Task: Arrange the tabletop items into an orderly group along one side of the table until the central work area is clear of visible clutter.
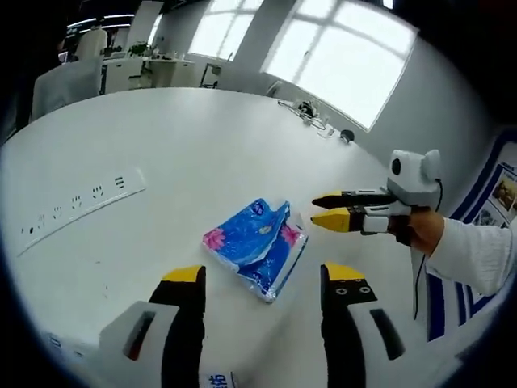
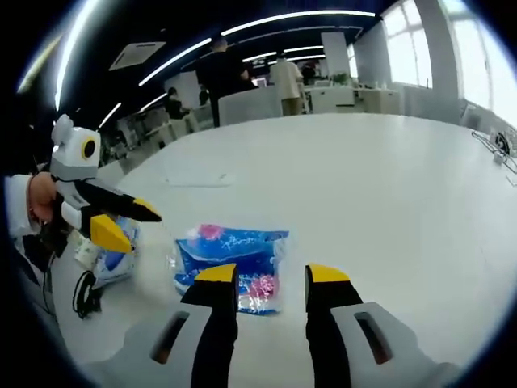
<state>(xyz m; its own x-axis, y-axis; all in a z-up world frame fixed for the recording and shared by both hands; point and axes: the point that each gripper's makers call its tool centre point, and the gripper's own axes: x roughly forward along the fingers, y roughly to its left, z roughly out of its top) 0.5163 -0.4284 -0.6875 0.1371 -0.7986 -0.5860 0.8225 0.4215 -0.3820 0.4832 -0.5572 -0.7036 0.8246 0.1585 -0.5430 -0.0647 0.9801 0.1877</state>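
Table (image 1: 161, 145), white and wide, carries a power strip (image 1: 81, 202) far left of the blue tissue pack (image 1: 257, 242). The left gripper (image 1: 262, 279) hovers just short of the pack, jaws apart. The right gripper (image 1: 329, 208) hangs beside the pack's right edge, jaws apart. Pinching only loose wrapper could probably tear it, or let the pack slide away.

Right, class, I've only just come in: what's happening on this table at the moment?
A person holds a two-jaw gripper in each hand over a large white table. Both the left gripper and the right gripper are open and pointed at a blue tissue pack lying flat between them; neither touches it yet. In the right gripper view, another blue packet lies at the table's edge. A power strip sits apart.
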